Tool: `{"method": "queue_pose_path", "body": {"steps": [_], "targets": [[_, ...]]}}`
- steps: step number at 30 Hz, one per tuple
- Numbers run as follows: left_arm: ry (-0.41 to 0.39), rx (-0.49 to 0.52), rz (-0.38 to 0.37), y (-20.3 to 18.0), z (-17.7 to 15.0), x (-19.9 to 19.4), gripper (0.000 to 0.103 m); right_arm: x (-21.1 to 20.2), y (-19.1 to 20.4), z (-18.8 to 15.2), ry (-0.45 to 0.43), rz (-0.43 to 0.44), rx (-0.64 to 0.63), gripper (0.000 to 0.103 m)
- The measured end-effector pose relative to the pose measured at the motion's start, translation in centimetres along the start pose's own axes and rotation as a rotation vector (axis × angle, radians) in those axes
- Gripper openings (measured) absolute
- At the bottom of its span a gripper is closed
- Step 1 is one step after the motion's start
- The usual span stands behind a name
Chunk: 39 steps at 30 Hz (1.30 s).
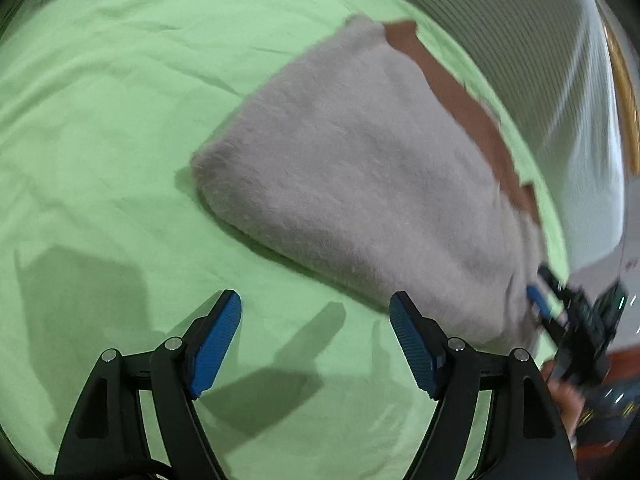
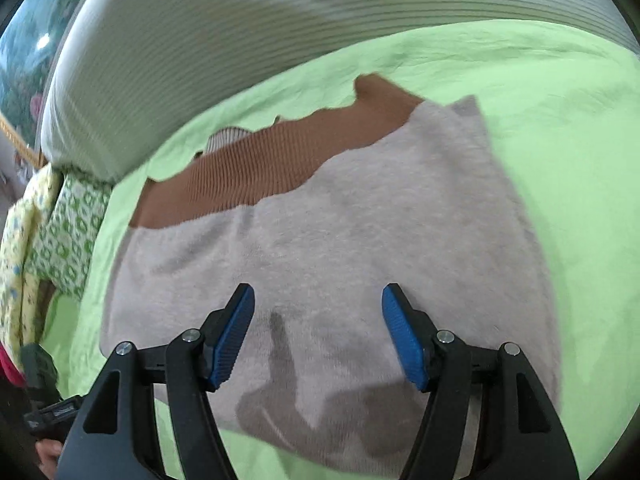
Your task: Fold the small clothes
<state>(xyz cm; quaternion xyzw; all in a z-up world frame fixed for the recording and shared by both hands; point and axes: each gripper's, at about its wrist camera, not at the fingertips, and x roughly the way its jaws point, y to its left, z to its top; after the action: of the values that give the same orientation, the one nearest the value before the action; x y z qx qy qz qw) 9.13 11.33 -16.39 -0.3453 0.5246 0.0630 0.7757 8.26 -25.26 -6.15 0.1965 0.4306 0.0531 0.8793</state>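
A fuzzy pale grey-pink garment [image 1: 360,168] lies folded on the green sheet [image 1: 100,120], with a brown ribbed band [image 1: 460,100] along its far edge. My left gripper [image 1: 316,334] hovers open over bare sheet just off the garment's near edge, nothing between its blue pads. The right gripper [image 1: 538,304] shows blurred at the garment's right end in the left wrist view. In the right wrist view the right gripper [image 2: 318,330] stands open above the garment [image 2: 320,240], its brown band [image 2: 260,168] beyond; nothing lies between its pads.
A large white ribbed pillow [image 2: 200,40] lies behind the garment [image 1: 520,40]. Patterned green and yellow bedding [image 2: 48,232] hangs at the left in the right wrist view. The sheet [image 2: 560,160] stretches away to the right of the garment.
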Motion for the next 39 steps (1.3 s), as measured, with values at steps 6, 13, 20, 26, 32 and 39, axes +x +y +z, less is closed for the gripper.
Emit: {"method": "queue_pose_path", "body": {"steps": [6,13,20,26,32,39], "targets": [[-0.06,-0.098,0.007,1.0,3.3,0.2,0.08,-0.1,1.6,-0.2,-0.014,0.032,-0.008,0.067],[-0.111,-0.179,-0.005,1.3,5.8,0.9,0.08,0.3,2.1,-0.2,-0.011,-0.004,-0.046,0.067],[-0.127,-0.106,-0.035,-0.2,6.6,1.2,0.028,1.1,0.4,-0.2,-0.001,-0.019,-0.006,0.067],[-0.19,0.098,-0.014,-4.5,6.6,-1.1,0.018,1.4,-1.3,-0.5,-0.004,0.041,0.075,0.066],[-0.25,0.304,-0.107,-11.6,6.0,-4.4,0.018,0.5,-2.5,-0.3,-0.027,0.124,0.162,0.066],[-0.23,0.639,-0.251,-23.6,1.6,-4.0,0.017,-1.3,-7.5,-0.3,-0.094,0.322,0.402,0.066]]}}
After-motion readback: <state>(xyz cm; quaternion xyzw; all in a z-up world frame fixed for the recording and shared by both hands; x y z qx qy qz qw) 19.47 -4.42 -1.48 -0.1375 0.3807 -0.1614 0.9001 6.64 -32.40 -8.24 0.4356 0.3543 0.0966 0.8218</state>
